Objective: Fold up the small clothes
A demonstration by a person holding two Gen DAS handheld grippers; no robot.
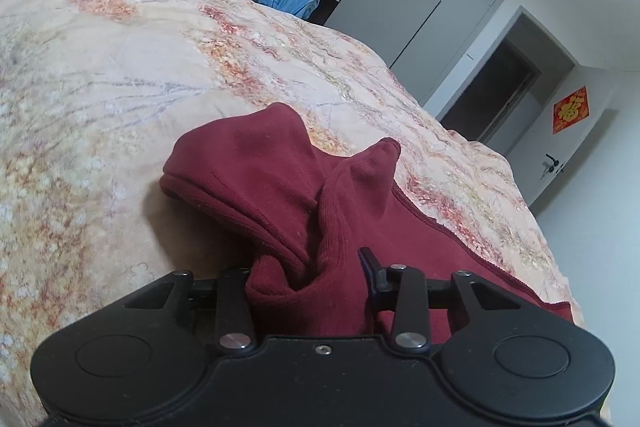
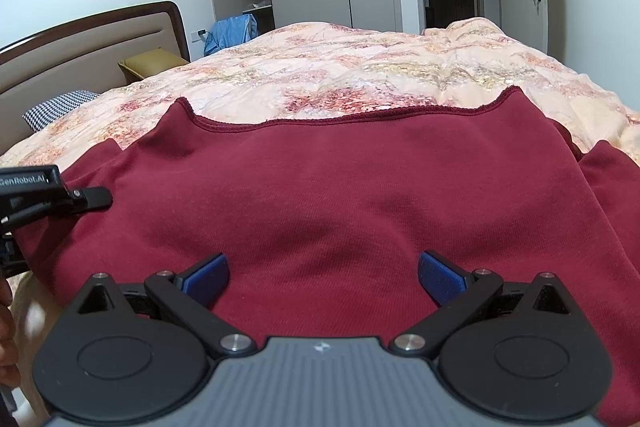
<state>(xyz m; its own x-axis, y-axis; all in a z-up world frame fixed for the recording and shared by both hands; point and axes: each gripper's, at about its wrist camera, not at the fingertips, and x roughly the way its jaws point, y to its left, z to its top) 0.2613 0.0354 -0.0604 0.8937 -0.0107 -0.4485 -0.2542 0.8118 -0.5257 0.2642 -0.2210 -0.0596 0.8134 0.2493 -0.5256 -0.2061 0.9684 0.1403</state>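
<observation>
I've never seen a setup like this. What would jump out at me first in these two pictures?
The dark red knit garment spread across the flowery peach bedspread fills the right view. In the left view, the left hand-held gripper has a bunched ribbed part of that garment pinched between its jaws. The right hand-held gripper hangs over the cloth with its blue pads wide apart, holding nothing.
</observation>
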